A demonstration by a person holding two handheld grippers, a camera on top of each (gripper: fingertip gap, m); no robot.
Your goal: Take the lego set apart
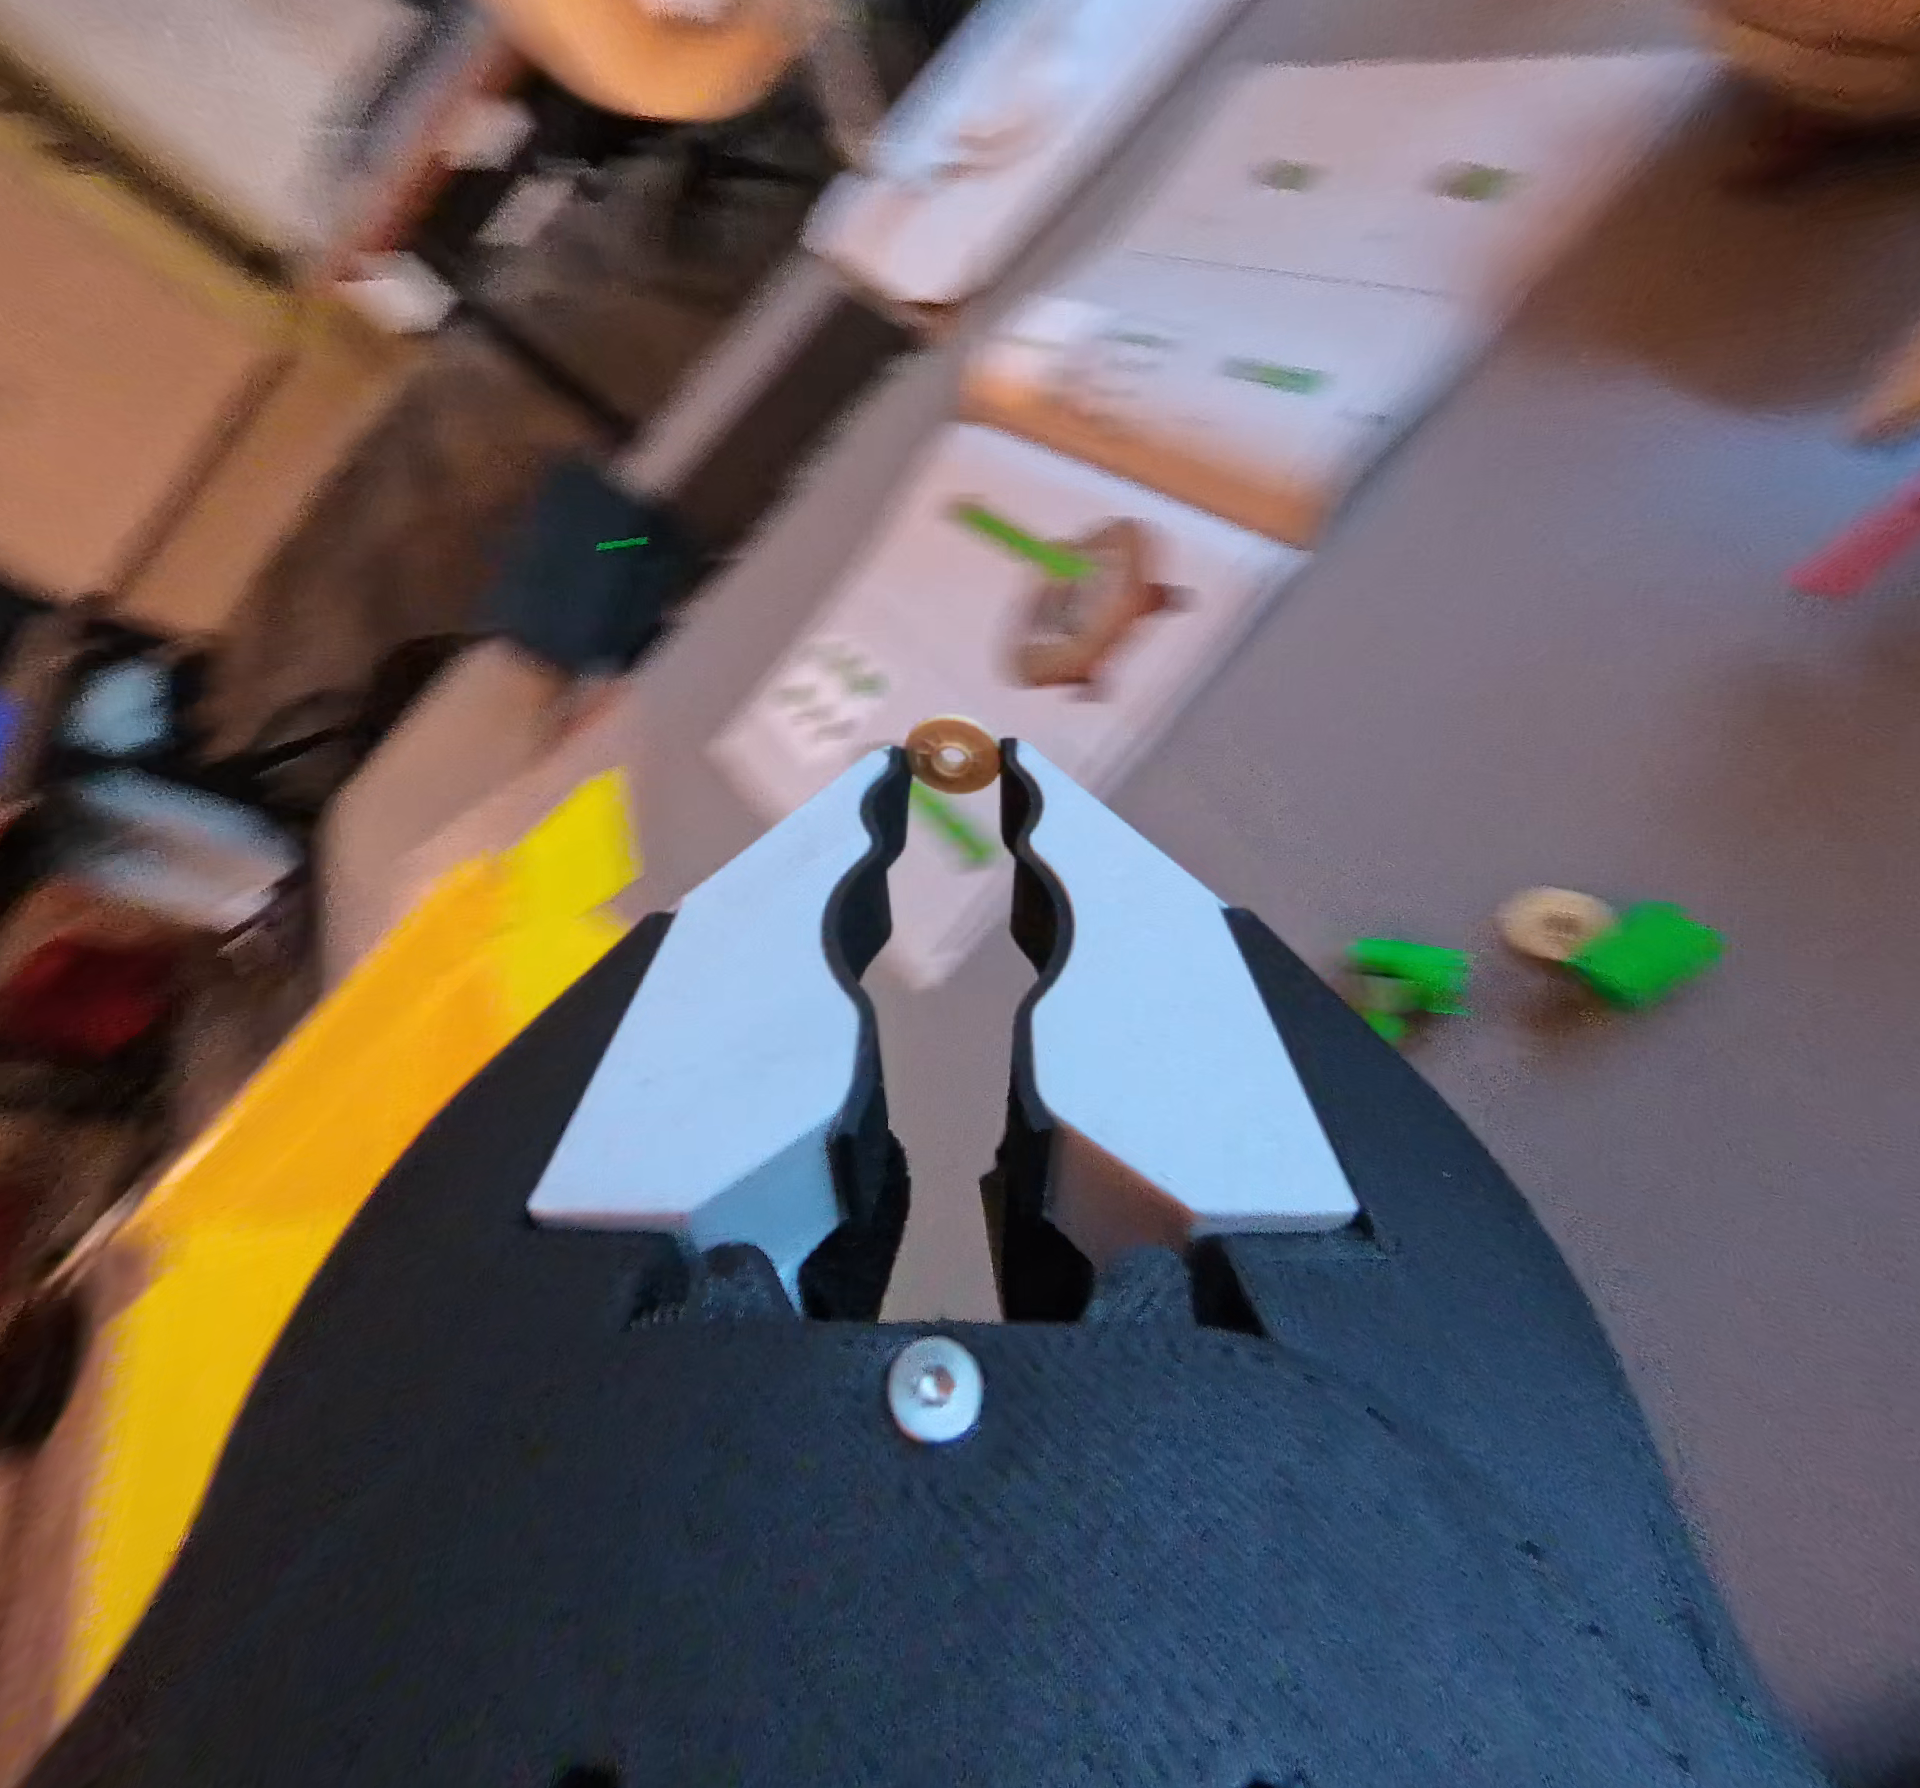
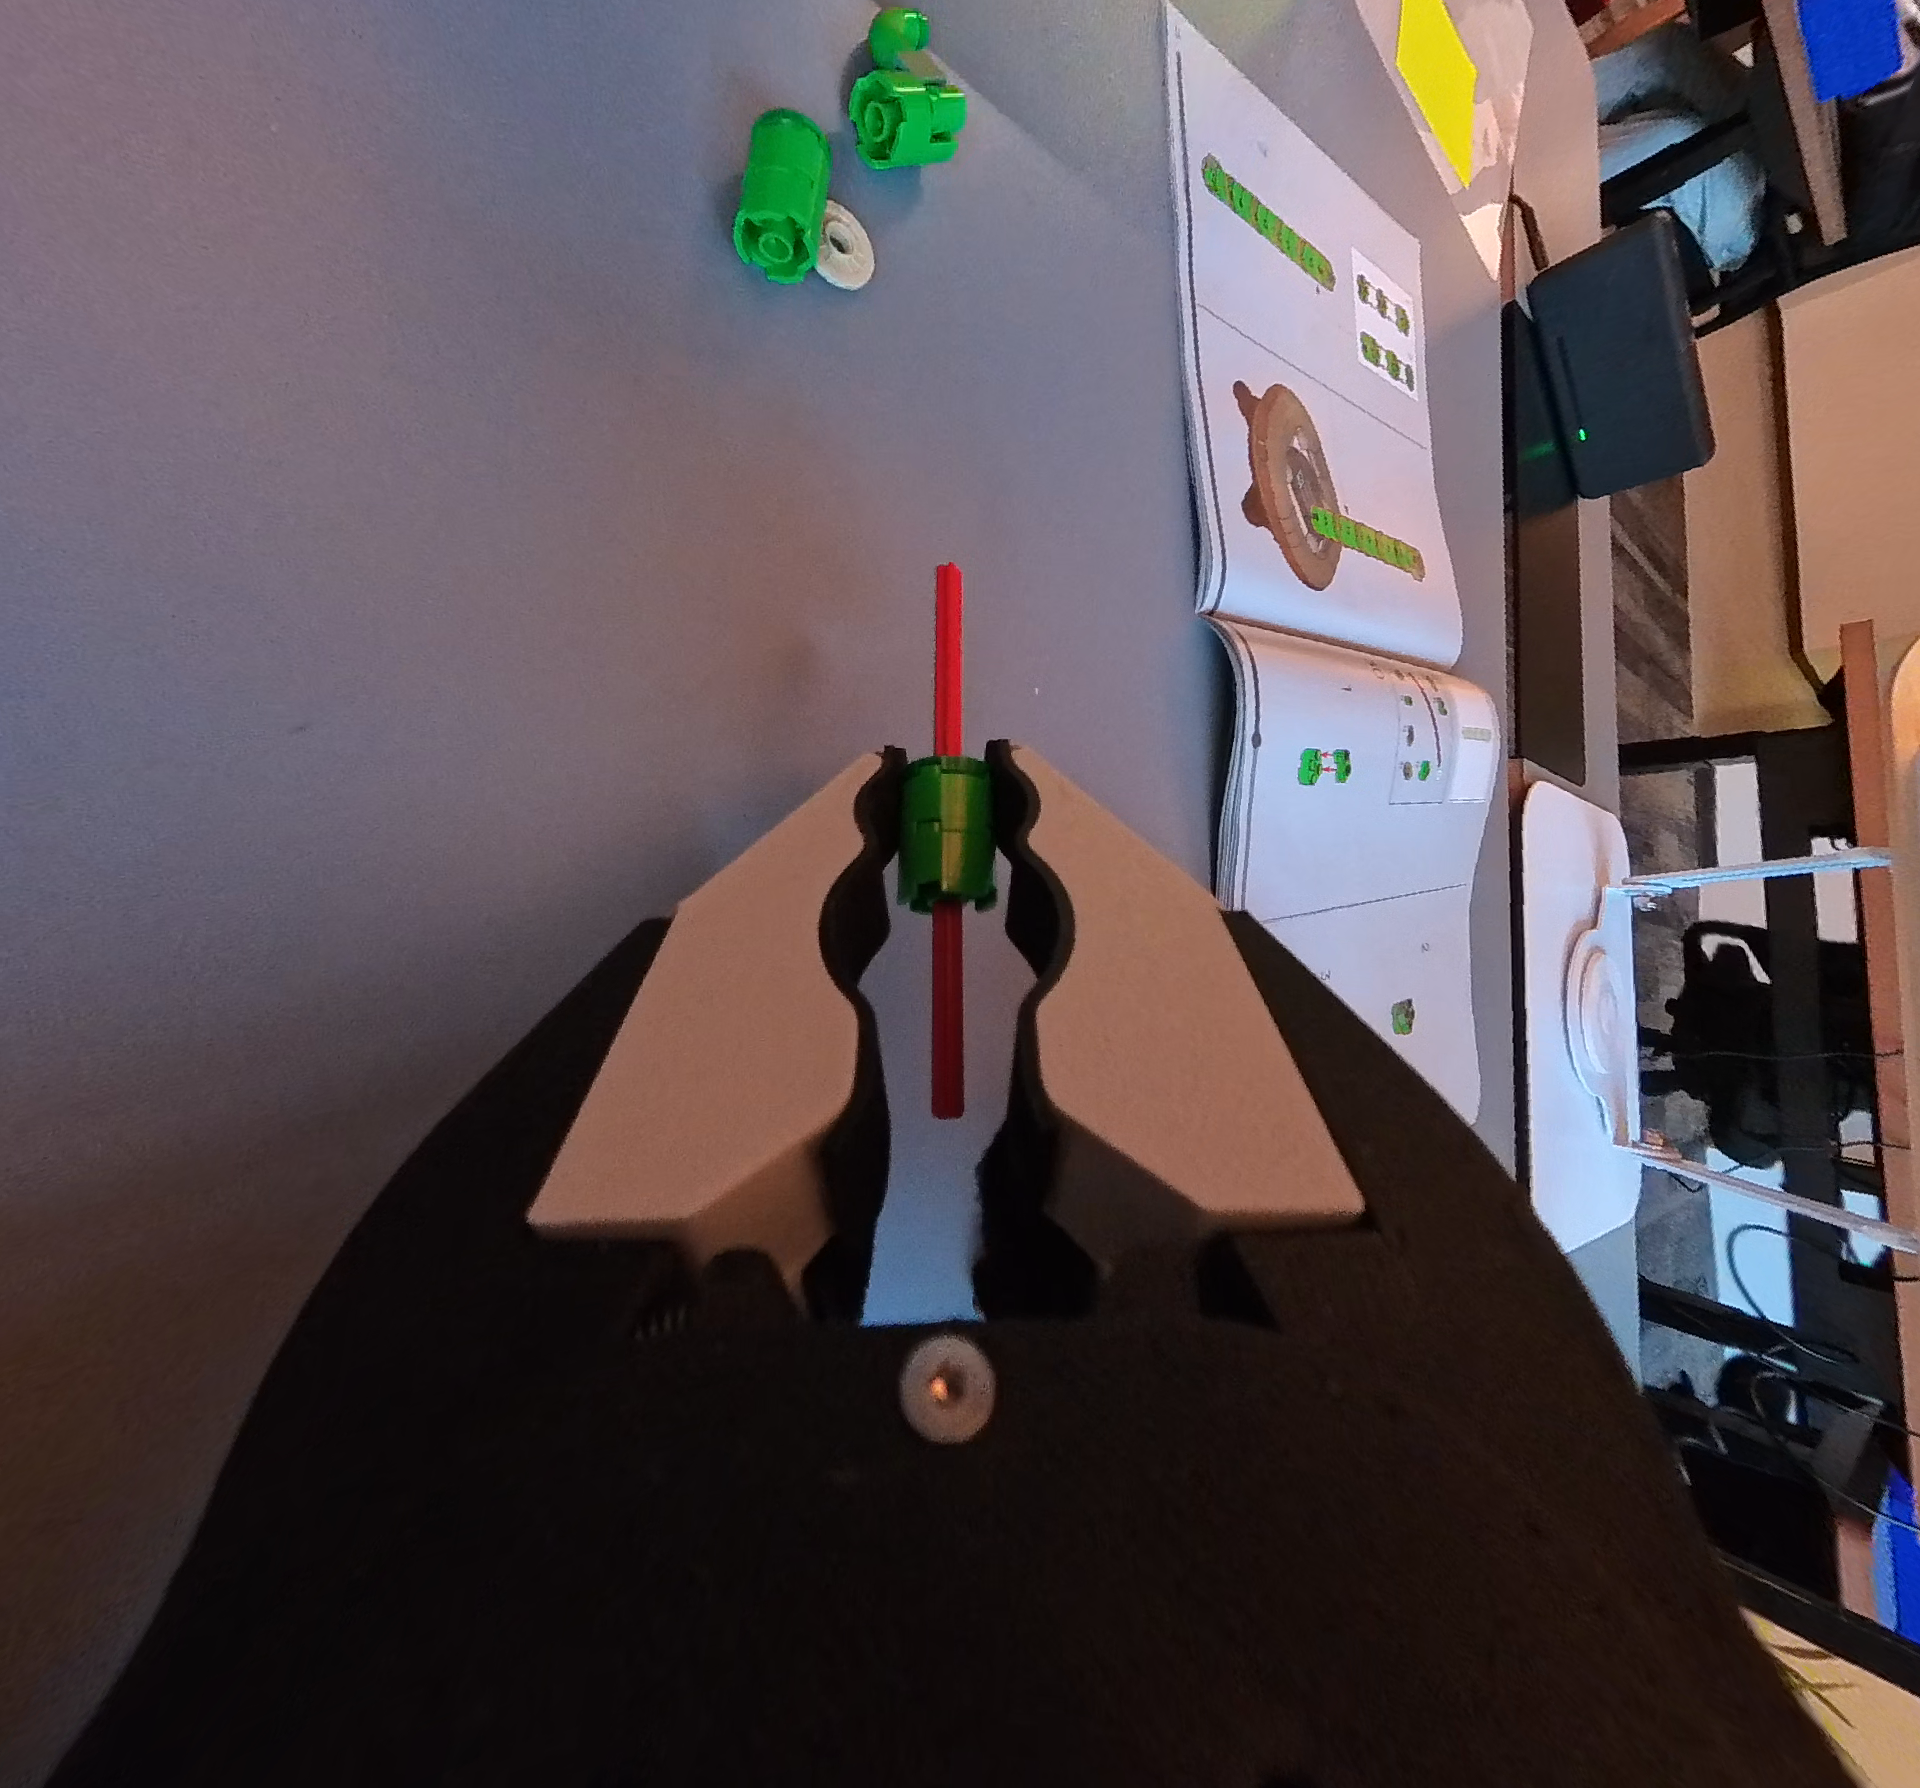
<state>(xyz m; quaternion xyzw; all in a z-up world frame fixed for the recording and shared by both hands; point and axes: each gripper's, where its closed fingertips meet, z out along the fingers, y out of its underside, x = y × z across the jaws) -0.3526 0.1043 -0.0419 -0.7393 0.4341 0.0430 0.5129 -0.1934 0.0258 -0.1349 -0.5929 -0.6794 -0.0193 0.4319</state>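
Observation:
My left gripper (image 1: pixel 953 762) is shut on a small tan round lego disc (image 1: pixel 948 754) pinched at its fingertips, held in the air above the table; this view is blurred by motion. My right gripper (image 2: pixel 943 762) is shut on a green round lego cylinder (image 2: pixel 943 829) threaded on a thin red axle (image 2: pixel 948 658) that sticks out past the tips and back between the fingers. Loose on the grey table lie two green cylinder pieces (image 2: pixel 781 195) (image 2: pixel 906 117), a small green curved piece (image 2: pixel 899 29) and a pale round disc (image 2: pixel 847 255). They also show in the left wrist view (image 1: pixel 1642 951).
An open instruction booklet (image 2: pixel 1340 595) lies on the table to the right of the right gripper; it also shows in the left wrist view (image 1: pixel 1039 616). Yellow sheets (image 2: pixel 1434 55), a black box (image 2: pixel 1621 367) and a clear stand (image 2: pixel 1766 1042) sit near the table edge. The small green curved piece (image 2: pixel 899 29) lies around 12 centimeters away from my left fingertips.

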